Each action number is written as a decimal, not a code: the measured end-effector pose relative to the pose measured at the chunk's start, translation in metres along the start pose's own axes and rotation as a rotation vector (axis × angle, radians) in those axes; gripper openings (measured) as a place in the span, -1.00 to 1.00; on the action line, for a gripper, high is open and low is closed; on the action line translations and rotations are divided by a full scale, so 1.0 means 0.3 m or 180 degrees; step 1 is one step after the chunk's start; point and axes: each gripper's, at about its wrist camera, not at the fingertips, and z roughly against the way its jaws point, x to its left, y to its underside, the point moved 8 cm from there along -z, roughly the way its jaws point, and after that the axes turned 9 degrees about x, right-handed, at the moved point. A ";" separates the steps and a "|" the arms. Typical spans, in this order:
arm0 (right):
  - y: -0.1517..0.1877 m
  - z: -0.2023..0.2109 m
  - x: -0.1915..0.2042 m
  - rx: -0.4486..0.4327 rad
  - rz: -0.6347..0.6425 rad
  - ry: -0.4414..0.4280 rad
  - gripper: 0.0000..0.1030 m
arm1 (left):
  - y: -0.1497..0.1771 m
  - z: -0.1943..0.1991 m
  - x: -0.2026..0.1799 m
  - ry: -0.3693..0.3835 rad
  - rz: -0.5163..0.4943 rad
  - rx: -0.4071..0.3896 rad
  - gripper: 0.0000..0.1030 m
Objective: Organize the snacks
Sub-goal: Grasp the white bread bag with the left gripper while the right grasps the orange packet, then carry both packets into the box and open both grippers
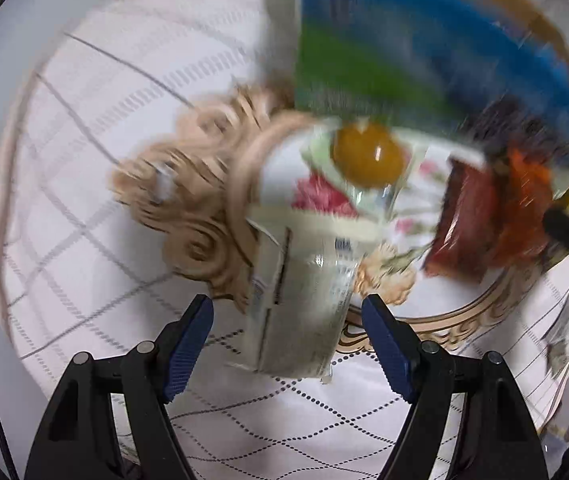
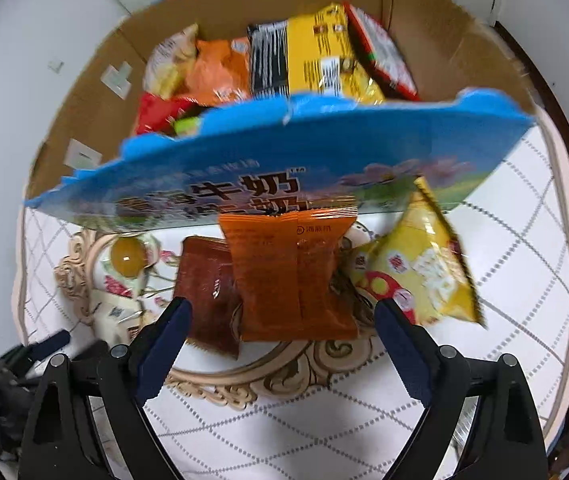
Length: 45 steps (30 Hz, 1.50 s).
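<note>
The worktop [image 2: 324, 432] under me is spread with a white cloth crossed by dotted diamond lines, and it lies bare across the whole lower middle of both views, the widest free ground I have. A cardboard box [image 2: 96, 92] fills the upper half of the right view, its flaps open, a heap of snack packets [image 2: 316, 56] inside; its blue printed front wall [image 2: 284, 148] cuts across the centre of the frame like a fence. Below that wall sits an ornate tray [image 2: 284, 384] with a scrolled beige rim.

On the tray, an orange packet [image 2: 292, 276] lies at centre, overlapping a dark red packet [image 2: 208, 296] to its left. A yellow packet [image 2: 424, 276] leans at the right, against the blue wall. At the left of the tray a clear wrapper with a yellow yolk-like ball [image 2: 126, 260] rests.

My right gripper [image 2: 280, 344] has its jaws spread wide, either side of the orange packet's lower edge, touching nothing. My left gripper [image 1: 286, 344] also stands parted, straddling the lower end of a pale clear wrapper [image 1: 300, 296] at bottom centre of a blurred view; the pads are clear of it.
</note>
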 end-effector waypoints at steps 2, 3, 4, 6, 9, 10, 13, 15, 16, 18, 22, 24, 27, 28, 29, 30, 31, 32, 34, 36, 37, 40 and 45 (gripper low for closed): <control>-0.015 -0.048 0.003 0.0085 -0.0050 -0.0044 0.83 | -0.009 -0.062 -0.002 -0.0026 0.0012 0.0135 0.47; -0.024 -0.066 0.006 0.0114 -0.0047 -0.0051 0.76 | -0.012 -0.081 -0.004 -0.0010 0.0016 0.0166 0.47; -0.030 -0.087 0.010 0.0142 -0.0024 -0.0039 0.66 | -0.016 -0.096 -0.005 -0.0014 0.0033 0.0165 0.46; -0.034 -0.115 0.007 0.0175 0.0016 0.0096 0.33 | -0.020 -0.089 -0.009 0.0023 0.0052 0.0080 0.35; -0.030 -0.130 -0.008 0.0166 0.0033 0.0122 0.09 | -0.005 -0.066 -0.018 0.0086 0.0068 0.0004 0.10; -0.023 -0.127 -0.010 0.0163 0.0059 0.0119 0.07 | 0.003 -0.063 -0.019 0.0109 0.0086 -0.0003 0.08; 0.044 -0.129 -0.010 0.0358 0.0152 0.0028 0.04 | 0.060 -0.063 -0.023 0.0180 0.0150 0.0041 0.05; 0.111 -0.132 -0.008 0.0519 0.0248 -0.0012 0.04 | 0.109 -0.070 -0.038 0.0231 0.0155 0.0074 0.05; 0.164 -0.134 -0.011 0.0622 0.0305 -0.0027 0.04 | 0.143 -0.074 -0.049 0.0256 0.0153 0.0099 0.05; 0.243 -0.137 -0.023 0.0759 0.0372 -0.0015 0.04 | 0.210 -0.086 -0.076 0.0330 0.0137 0.0164 0.05; 0.377 -0.162 -0.062 0.1009 0.0416 0.0048 0.04 | 0.286 -0.117 -0.123 0.0407 0.0062 0.0246 0.06; 0.398 -0.186 -0.084 0.1070 0.0336 0.0077 0.14 | 0.296 -0.150 -0.140 0.0359 0.0019 0.0289 0.13; 0.400 -0.219 -0.105 0.1116 0.0188 0.0033 0.39 | 0.301 -0.181 -0.145 0.0311 0.0019 0.0283 0.14; 0.399 -0.223 -0.104 0.1096 0.0173 0.0020 0.41 | 0.307 -0.187 -0.135 0.0306 0.0025 0.0364 0.14; 0.397 -0.226 -0.104 0.1084 0.0162 0.0030 0.43 | 0.316 -0.191 -0.131 0.0307 0.0037 0.0354 0.14; 0.395 -0.229 -0.105 0.1062 0.0142 0.0046 0.43 | 0.321 -0.196 -0.137 0.0306 0.0038 0.0337 0.14; 0.404 -0.243 -0.088 0.1045 0.0129 0.0058 0.43 | 0.334 -0.206 -0.131 0.0304 0.0033 0.0315 0.12; 0.415 -0.248 -0.089 0.1020 0.0112 0.0064 0.43 | 0.339 -0.205 -0.130 0.0309 0.0042 0.0301 0.12; 0.428 -0.262 -0.064 0.0916 0.0101 0.0110 0.33 | 0.331 -0.183 -0.140 0.0314 0.0063 0.0298 0.11; 0.449 -0.268 -0.058 0.0829 0.0190 0.0177 0.04 | 0.329 -0.142 -0.141 0.0335 0.0112 0.0262 0.10; 0.460 -0.256 -0.044 0.0795 0.0188 0.0114 0.03 | 0.337 -0.122 -0.140 0.0356 0.0130 0.0227 0.10; 0.475 -0.229 -0.016 0.0756 0.0156 -0.0049 -0.04 | 0.357 -0.071 -0.144 0.0435 0.0139 0.0161 0.10; 0.457 -0.104 0.032 0.0559 0.0158 -0.0313 -0.04 | 0.352 0.075 -0.170 0.0630 0.0089 -0.0045 0.10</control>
